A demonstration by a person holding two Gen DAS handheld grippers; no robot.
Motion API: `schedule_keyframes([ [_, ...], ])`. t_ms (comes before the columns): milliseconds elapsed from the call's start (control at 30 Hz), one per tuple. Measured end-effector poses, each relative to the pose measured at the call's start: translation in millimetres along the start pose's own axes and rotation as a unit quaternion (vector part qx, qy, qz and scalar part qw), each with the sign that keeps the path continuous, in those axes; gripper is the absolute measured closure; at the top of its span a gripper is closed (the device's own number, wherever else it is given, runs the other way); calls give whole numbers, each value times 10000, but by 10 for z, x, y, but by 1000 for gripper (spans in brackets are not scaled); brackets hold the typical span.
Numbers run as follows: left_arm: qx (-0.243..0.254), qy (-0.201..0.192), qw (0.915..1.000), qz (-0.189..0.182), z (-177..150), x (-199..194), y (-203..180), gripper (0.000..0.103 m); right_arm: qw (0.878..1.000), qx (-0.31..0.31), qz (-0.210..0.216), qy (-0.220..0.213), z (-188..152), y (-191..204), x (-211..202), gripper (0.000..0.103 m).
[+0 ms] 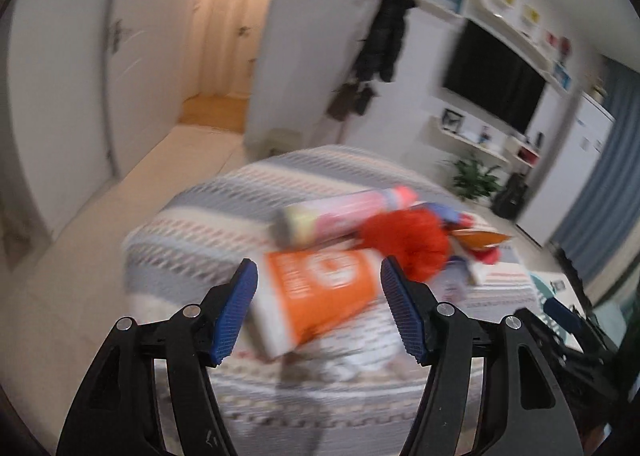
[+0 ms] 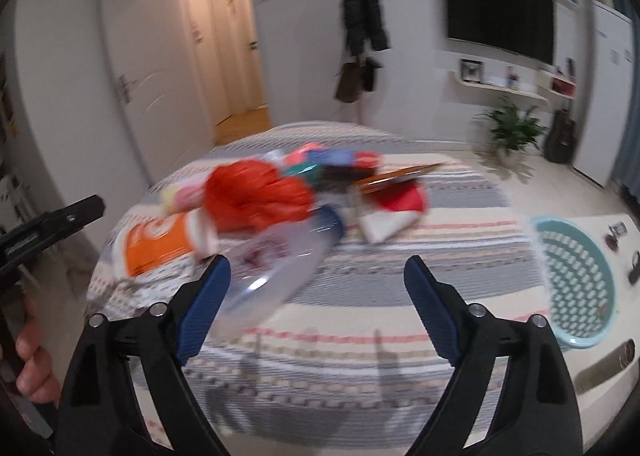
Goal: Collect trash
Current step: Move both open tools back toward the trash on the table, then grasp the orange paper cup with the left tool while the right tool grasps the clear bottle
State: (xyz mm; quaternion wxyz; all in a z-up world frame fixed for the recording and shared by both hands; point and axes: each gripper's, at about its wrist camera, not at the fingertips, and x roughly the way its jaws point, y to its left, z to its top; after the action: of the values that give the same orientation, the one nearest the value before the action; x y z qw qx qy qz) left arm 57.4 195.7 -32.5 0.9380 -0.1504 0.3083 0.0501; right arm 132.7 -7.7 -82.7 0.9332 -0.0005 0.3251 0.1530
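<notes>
While the left wrist view was smeared with motion blur, it showed enough: the left gripper [image 1: 319,280] stood with its blue pads spread and nothing pinched between them, the orange-and-white carton [image 1: 320,292] lying on the striped cloth [image 1: 192,232] just beyond the tips. Behind the carton lay a pale pink tube [image 1: 344,211], and to its right a crumpled red bag [image 1: 408,244] with more wrappers past it. For a clean pick, my judgement was that the pads should come down astride the carton's narrower width, square to its long edges, and close only once the blur had settled; grabbing at an angle would likely skid it along the cloth.

Seen from the right wrist, the right gripper [image 2: 317,274] was likewise released, jaws wide and empty. A clear plastic bottle [image 2: 280,276] with a blue cap lay tilted on the cloth, its base near the left pad but not clamped. The heap of trash sat further back: the red bag [image 2: 256,195], the carton [image 2: 160,244] to its left, a red-and-white wrapper [image 2: 392,211] to the right. The pale green basket [image 2: 576,276] stood at the right, apart from the pile, apparently the place to drop things. The bottle looked light and slippery, so a grip across its middle seemed safest
</notes>
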Motion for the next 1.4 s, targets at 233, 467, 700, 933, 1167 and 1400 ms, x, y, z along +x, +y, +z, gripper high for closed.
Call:
schedule_keyframes([
  [233, -231, 672, 9974, -95, -144, 381, 390, 40, 9989, -237, 84, 399, -170, 426, 341, 14],
  [467, -170, 955, 9947, -338, -276, 570, 334, 42, 9965, 27, 42, 838, -230, 310, 524, 14],
  [700, 210, 1029, 9908, -855, -447, 490, -10, 42, 9952, 374, -472, 773, -217, -194, 360, 14],
  [933, 510, 1228, 9809, -1422, -648, 434, -361, 42, 9933, 864, -338, 682, -199, -532, 246, 14],
  [1167, 926, 1117, 9636, -2248, -786, 135, -359, 41, 9954, 742, -98, 606, -62, -328, 314, 14],
  [1400, 826, 686, 9837, -1445, -371, 206, -71, 28, 9903, 983, 6, 984, 120, -88, 691, 14],
])
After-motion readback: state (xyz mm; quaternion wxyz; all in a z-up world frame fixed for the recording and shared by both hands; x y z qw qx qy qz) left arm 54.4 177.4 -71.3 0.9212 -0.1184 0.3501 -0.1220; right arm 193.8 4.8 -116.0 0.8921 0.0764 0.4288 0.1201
